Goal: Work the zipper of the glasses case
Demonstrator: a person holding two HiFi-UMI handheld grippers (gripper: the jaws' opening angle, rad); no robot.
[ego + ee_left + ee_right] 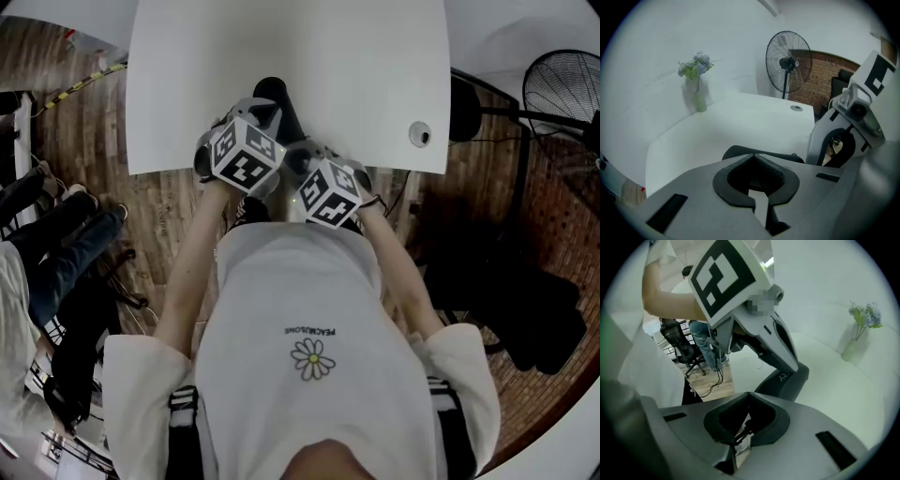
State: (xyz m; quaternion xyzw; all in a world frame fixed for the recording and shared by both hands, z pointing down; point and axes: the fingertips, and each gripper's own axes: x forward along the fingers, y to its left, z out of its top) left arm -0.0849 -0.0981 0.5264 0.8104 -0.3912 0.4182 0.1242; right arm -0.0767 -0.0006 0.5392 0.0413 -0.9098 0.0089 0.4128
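Lying at the near edge of the white table [281, 47], the dark glasses case [273, 97] is pinched by the left gripper [753, 157], while the right gripper [749, 393] sits just beside it with its 2 jaws pressed together, and a fan [787, 63] stands nearby.
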